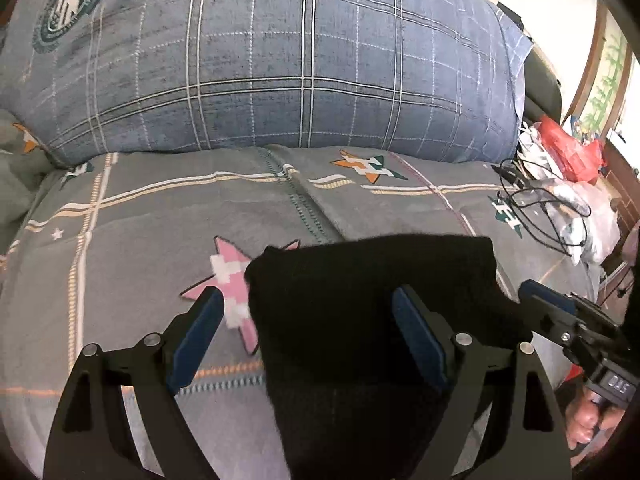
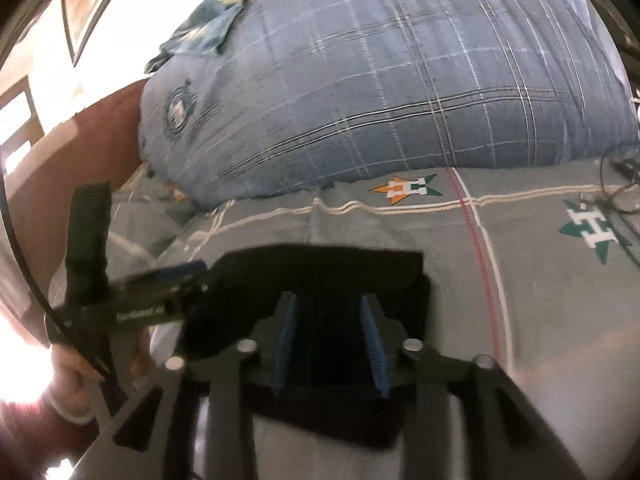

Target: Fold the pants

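The black pants (image 1: 372, 292) lie folded into a thick block on the grey patterned bedspread (image 1: 160, 216). My left gripper (image 1: 308, 316) is wide open; its left finger is over the bedspread and its right finger (image 1: 416, 336) rests on top of the pants. In the right wrist view the pants (image 2: 320, 272) lie under my right gripper (image 2: 330, 328), which is open with both blue pads over the black cloth. The right gripper also shows in the left wrist view (image 1: 560, 316) at the pants' right edge. The left gripper shows in the right wrist view (image 2: 160, 292) at the pants' left edge.
A big blue plaid pillow (image 1: 304, 56) lies across the back of the bed. Black cables (image 1: 536, 208) and plastic bags (image 1: 568, 152) lie at the bed's right side. A reddish-brown headboard or wall (image 2: 80, 152) stands at the left.
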{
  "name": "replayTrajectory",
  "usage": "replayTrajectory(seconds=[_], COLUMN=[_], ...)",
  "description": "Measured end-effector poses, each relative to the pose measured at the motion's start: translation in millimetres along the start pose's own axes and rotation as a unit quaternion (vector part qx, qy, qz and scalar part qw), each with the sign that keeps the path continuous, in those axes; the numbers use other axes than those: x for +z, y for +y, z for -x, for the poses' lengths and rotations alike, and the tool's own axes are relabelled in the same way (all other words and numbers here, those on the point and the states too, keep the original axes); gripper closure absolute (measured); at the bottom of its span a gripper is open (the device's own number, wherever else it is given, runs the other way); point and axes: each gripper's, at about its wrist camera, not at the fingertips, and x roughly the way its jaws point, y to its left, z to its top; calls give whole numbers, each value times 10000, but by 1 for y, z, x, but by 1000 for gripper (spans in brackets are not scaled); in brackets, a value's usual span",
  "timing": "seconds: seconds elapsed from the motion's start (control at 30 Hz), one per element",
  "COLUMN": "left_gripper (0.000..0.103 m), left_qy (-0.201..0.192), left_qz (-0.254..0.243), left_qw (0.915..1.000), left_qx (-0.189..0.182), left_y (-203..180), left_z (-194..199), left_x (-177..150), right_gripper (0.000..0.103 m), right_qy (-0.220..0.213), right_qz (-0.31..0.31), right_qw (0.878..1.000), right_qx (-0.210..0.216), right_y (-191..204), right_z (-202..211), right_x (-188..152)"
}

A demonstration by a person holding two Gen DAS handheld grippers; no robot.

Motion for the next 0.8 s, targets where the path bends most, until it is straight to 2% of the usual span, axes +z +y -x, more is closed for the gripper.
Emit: replayTrajectory(seconds=[0.27,0.47,0.6,0.73,0.8], left_gripper=[16,16,15,16,16], left_qy=[16,103,108,65,90], left_qz=[18,17,41,-47,-29], left_qw=[9999,9997,9995,9993,9993], left_qx=[165,236,281,376,362], left_y=[-6,-8,-11,-15,-13], left_z=[9,4,-4,0,3], left_x=[-16,-25,-29,-29,-28], right_gripper=[67,67,66,66,62], right_qy=[258,330,220,314,284], right_qz=[73,-22,-86,-44,-121], right_qw=[9988,9974,9979,9976,9980], right_qx=[-398,-633,-611,-620,-548], right_y=[9,-1,-5,-1,-1], right_z=[-5,-5,-8,-5,2], right_x=[-22,-35,-45,-38,-33])
